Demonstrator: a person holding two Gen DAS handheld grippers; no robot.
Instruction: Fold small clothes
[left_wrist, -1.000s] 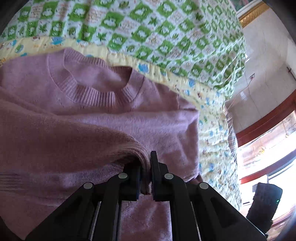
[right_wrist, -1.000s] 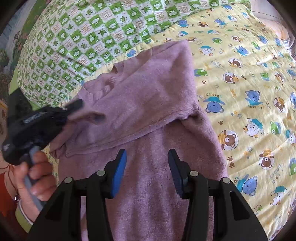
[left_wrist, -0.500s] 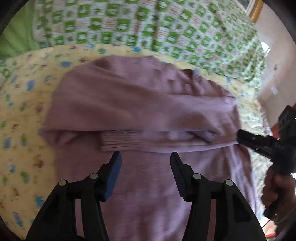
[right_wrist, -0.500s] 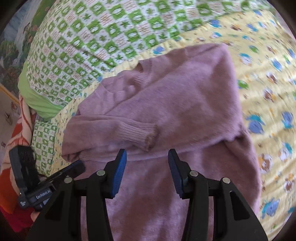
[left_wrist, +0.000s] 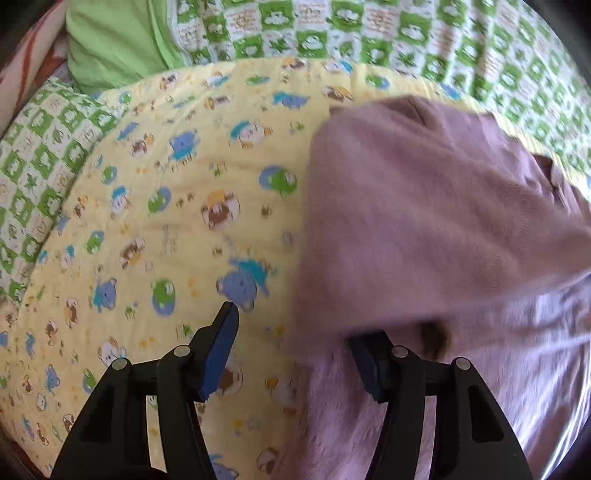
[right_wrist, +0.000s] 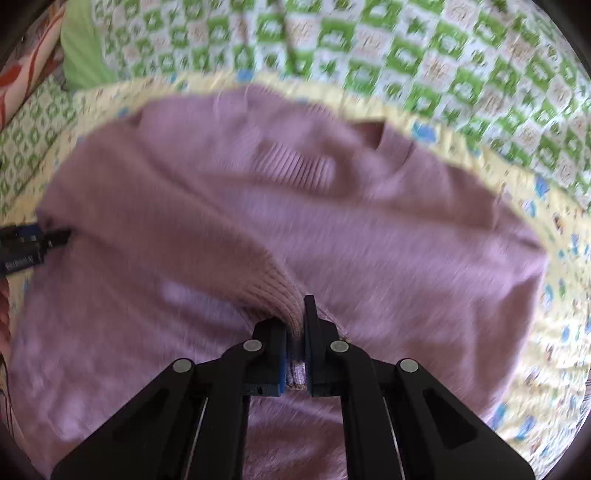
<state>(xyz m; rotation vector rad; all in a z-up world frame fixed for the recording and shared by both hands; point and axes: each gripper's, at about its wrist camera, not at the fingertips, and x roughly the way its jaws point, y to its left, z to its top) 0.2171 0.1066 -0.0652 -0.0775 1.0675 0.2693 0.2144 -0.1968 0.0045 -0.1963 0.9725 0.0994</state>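
Note:
A mauve knit sweater (right_wrist: 351, 229) lies on a yellow cartoon-print blanket (left_wrist: 166, 221), its sleeves folded across the chest. My right gripper (right_wrist: 295, 332) is shut on a ribbed sleeve cuff (right_wrist: 273, 291) and holds it over the sweater's body. My left gripper (left_wrist: 295, 354) is open at the sweater's (left_wrist: 424, 240) side edge; its right finger (left_wrist: 369, 369) is tucked under the fabric fold, its left finger (left_wrist: 218, 350) is over the blanket. The left gripper also shows at the left edge of the right wrist view (right_wrist: 29, 247).
A green checked quilt (right_wrist: 406, 48) covers the far side of the bed. A plain green pillow (left_wrist: 110, 40) lies at the far left, with red patterned fabric (right_wrist: 22, 62) beyond it.
My left gripper let go of the sleeve, opened and swung to the sweater's side edge. My right gripper closed on a sleeve cuff and moved over the sweater.

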